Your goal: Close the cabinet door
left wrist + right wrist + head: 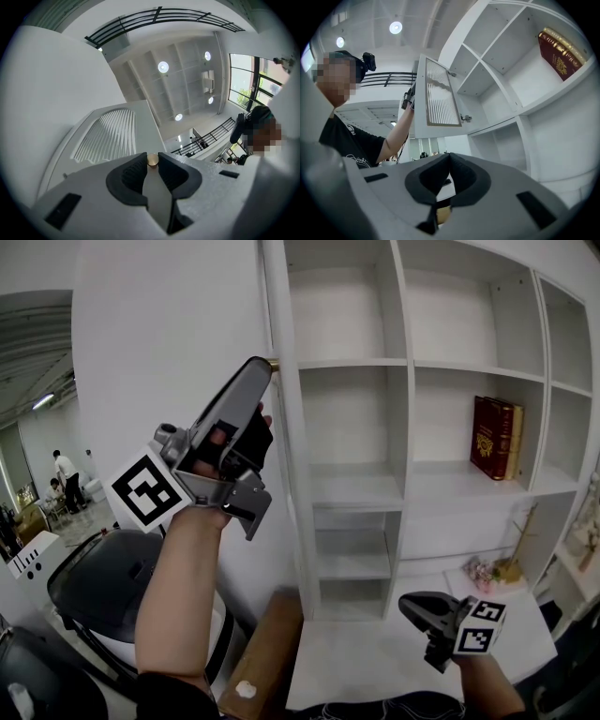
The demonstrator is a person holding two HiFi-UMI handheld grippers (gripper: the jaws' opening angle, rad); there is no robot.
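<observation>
The white cabinet door (173, 381) stands swung out from the white shelf unit (394, 362), edge-on to my head view. Its slatted panel (112, 136) shows in the left gripper view, and the door (439, 101) also shows in the right gripper view. My left gripper (267, 367) is raised, and its dark pads are shut on the small brass knob (153, 161) at the door's edge. My right gripper (411, 604) hangs low at the right over the white desk. Its jaws (449, 156) are shut, tips touching, with nothing between them.
Red books (495, 437) lean in a right-hand compartment; the other shelves are bare. A white desk top (375, 662) runs below, with small ornaments (497, 570) at its back. A black chair (103, 577) and a brown board (267, 652) stand to the left.
</observation>
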